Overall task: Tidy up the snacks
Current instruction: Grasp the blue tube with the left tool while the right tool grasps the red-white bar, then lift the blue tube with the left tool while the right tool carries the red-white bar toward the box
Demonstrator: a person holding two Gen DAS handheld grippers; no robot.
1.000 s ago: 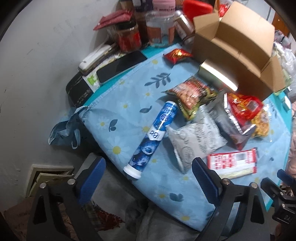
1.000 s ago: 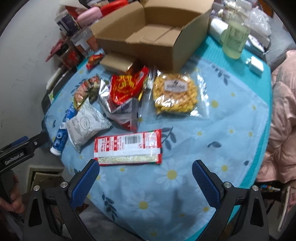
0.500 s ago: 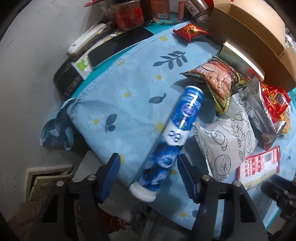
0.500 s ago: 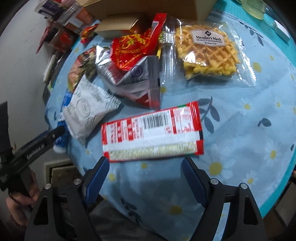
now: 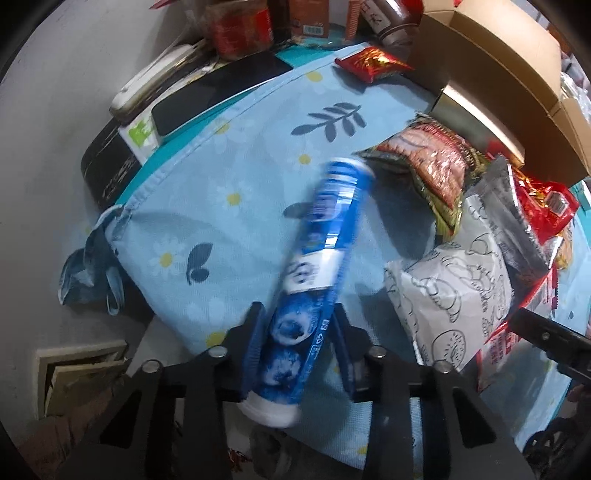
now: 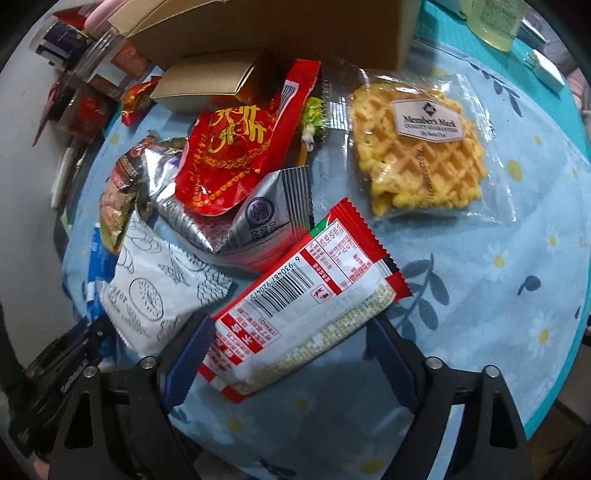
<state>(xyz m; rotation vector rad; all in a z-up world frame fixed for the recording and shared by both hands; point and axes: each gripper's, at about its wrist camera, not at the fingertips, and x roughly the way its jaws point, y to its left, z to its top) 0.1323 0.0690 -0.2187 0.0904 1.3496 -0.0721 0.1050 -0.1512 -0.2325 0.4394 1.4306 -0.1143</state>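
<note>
My left gripper (image 5: 297,345) is shut on the lower end of a blue snack tube (image 5: 321,254), which points away over the flowered blue cloth (image 5: 240,162). My right gripper (image 6: 288,356) is partly open, its blue fingers (image 6: 188,354) either side of a red and white packet (image 6: 303,306) that lies tilted between them; whether they touch it I cannot tell. Beside it lie a white printed packet (image 6: 155,291), a silver pouch (image 6: 255,218), a red bag (image 6: 236,147) and a clear waffle bag (image 6: 421,147).
An open cardboard box (image 5: 509,66) stands at the back, with a gold box (image 6: 207,86) against it. Jars (image 5: 240,29), a phone (image 5: 218,92) and a small red packet (image 5: 373,62) crowd the far left. A bottle (image 6: 498,18) stands far right. The table edge is close below.
Both grippers moved forward and down. The left one closed on the blue tube. The right one narrowed around the red and white packet, which now lies turned between its fingers.
</note>
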